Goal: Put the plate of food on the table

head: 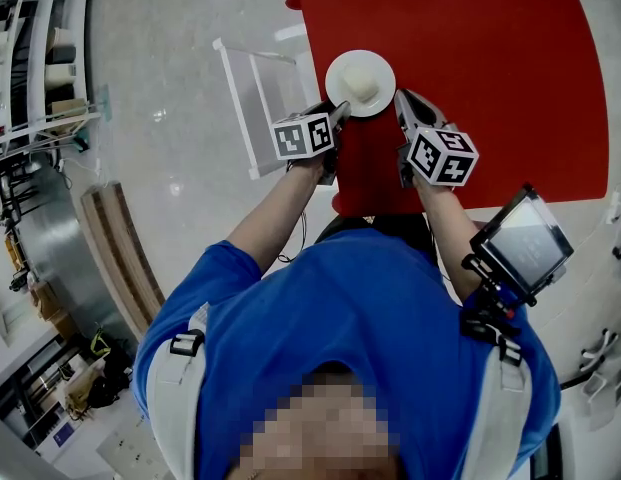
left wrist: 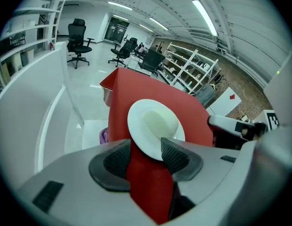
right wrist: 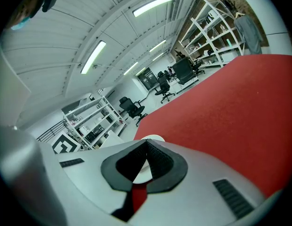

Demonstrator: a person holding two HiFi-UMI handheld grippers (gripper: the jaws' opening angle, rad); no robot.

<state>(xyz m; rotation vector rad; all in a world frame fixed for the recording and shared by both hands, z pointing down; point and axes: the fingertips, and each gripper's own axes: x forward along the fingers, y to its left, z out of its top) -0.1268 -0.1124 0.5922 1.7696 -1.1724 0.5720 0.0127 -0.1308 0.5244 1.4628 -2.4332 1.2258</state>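
Left gripper (left wrist: 146, 150) stands wide open at the near-left rim of the plate (left wrist: 135, 128). Its two dark pads sit well apart, with bare red table (left wrist: 136, 86) showing down the gap between them. The right-hand pad (left wrist: 174, 157) overlaps the plate's edge, but neither pad presses on it, so this gripper holds nothing.

From the head view, the white plate lies flat on the table close to its near-left corner, with a pale mound of food (head: 362, 80) in the middle.

The right gripper (right wrist: 146, 147) is on the plate's other side, at its right rim. Its jaws are drawn together until the tips meet. White plate shows just above the tips and again in the narrow slot below them, so it looks clamped on the rim
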